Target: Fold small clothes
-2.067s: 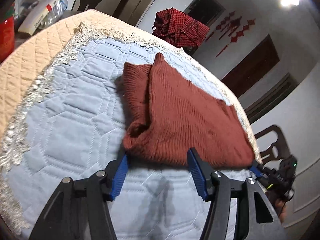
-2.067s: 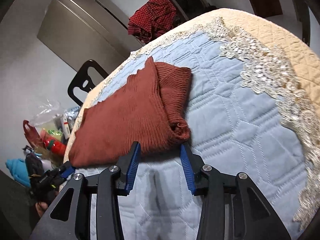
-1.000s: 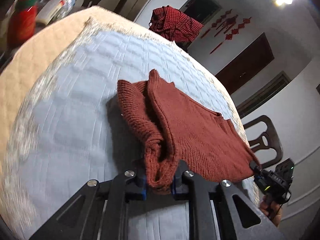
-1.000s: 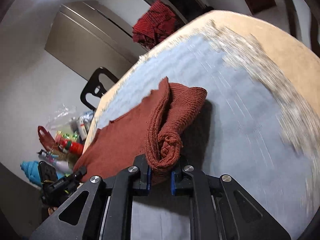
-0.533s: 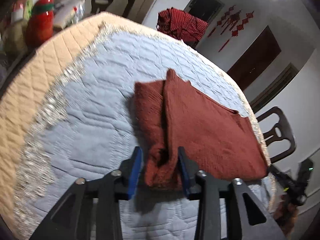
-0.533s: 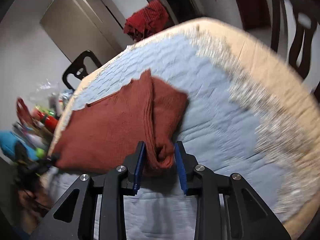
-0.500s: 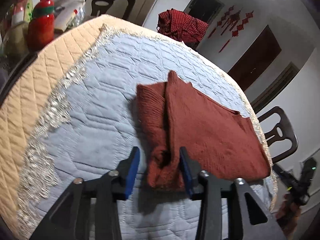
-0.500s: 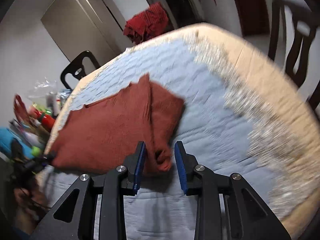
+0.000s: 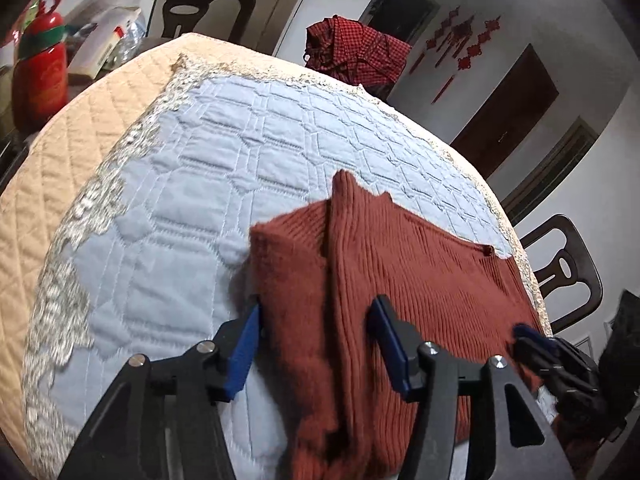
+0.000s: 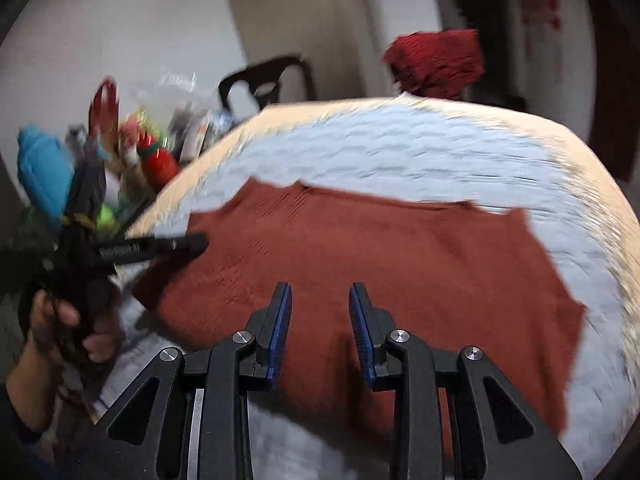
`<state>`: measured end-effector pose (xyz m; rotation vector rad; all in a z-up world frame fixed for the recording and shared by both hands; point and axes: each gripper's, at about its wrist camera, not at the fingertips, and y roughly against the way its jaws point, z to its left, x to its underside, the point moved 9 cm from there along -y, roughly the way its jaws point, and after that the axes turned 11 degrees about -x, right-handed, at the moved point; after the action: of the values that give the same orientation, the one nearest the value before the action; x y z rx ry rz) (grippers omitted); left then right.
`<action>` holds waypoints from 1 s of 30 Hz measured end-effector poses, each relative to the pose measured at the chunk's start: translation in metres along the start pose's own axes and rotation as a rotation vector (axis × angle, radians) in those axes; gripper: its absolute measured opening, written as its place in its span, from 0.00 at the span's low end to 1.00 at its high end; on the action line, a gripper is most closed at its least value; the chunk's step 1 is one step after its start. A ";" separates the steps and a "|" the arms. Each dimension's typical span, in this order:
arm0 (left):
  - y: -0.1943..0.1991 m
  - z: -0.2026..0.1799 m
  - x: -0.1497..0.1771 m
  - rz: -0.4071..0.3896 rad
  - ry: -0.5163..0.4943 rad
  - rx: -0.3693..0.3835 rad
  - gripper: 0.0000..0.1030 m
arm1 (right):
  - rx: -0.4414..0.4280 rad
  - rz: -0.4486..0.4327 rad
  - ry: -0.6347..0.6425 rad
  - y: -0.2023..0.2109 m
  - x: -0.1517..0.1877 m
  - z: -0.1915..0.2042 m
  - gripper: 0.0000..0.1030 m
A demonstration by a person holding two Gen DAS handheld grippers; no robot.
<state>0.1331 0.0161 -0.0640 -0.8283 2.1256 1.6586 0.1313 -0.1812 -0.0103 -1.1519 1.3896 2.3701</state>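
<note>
A rust-red knitted sweater (image 9: pixel 400 280) lies on the blue quilted table cover (image 9: pixel 200 200), its left side folded over the body. My left gripper (image 9: pixel 316 344) is open, its blue pads on either side of the folded left edge, holding nothing. In the right wrist view the sweater (image 10: pixel 400 260) lies flat and wide. My right gripper (image 10: pixel 320 332) is open just above its near part, holding nothing. The left gripper's tip also shows in the right wrist view (image 10: pixel 160 246), over the sweater's left end.
A red checked garment (image 9: pixel 356 52) hangs on a chair behind the table. A red bottle (image 9: pixel 38 68) and bags stand on a side surface at left. Dark chairs (image 9: pixel 568 272) stand at the right. A lace trim (image 9: pixel 60 280) and beige border ring the blue cover.
Both grippers let go of the folded sweater edge and opened. The right gripper swung round to face the sweater's long side; the left pulled back slightly.
</note>
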 end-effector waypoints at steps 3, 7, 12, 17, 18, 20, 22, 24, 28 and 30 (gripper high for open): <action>-0.006 -0.004 -0.006 -0.008 -0.001 0.004 0.59 | 0.048 0.081 -0.025 -0.034 -0.003 -0.014 0.30; -0.009 -0.007 -0.010 -0.013 -0.012 0.011 0.59 | 0.088 0.062 -0.043 -0.047 -0.017 -0.024 0.30; -0.002 -0.004 -0.004 0.020 0.034 0.082 0.47 | 0.065 0.057 -0.059 -0.037 -0.014 -0.017 0.30; 0.011 -0.006 0.016 0.076 0.106 0.196 0.47 | 0.048 0.054 -0.054 -0.024 0.007 -0.003 0.30; 0.012 -0.008 0.020 0.088 0.111 0.206 0.47 | 0.050 0.056 -0.052 -0.025 0.010 -0.004 0.30; 0.013 -0.013 0.028 0.104 0.106 0.215 0.47 | 0.040 0.047 -0.061 -0.026 0.011 -0.006 0.29; 0.013 -0.019 0.030 0.106 0.076 0.210 0.47 | 0.045 0.048 -0.061 -0.027 0.009 -0.007 0.29; 0.012 -0.026 0.029 0.114 0.060 0.223 0.40 | 0.056 0.053 -0.047 -0.031 0.007 -0.006 0.29; 0.016 -0.035 0.026 0.130 0.066 0.266 0.22 | 0.050 0.048 -0.053 -0.029 0.005 -0.005 0.29; 0.026 -0.042 0.022 0.107 0.056 0.295 0.21 | 0.030 0.032 -0.069 -0.022 0.006 -0.005 0.29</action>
<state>0.1044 -0.0255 -0.0448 -0.6877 2.4140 1.3355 0.1406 -0.1746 -0.0301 -1.0380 1.4267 2.3780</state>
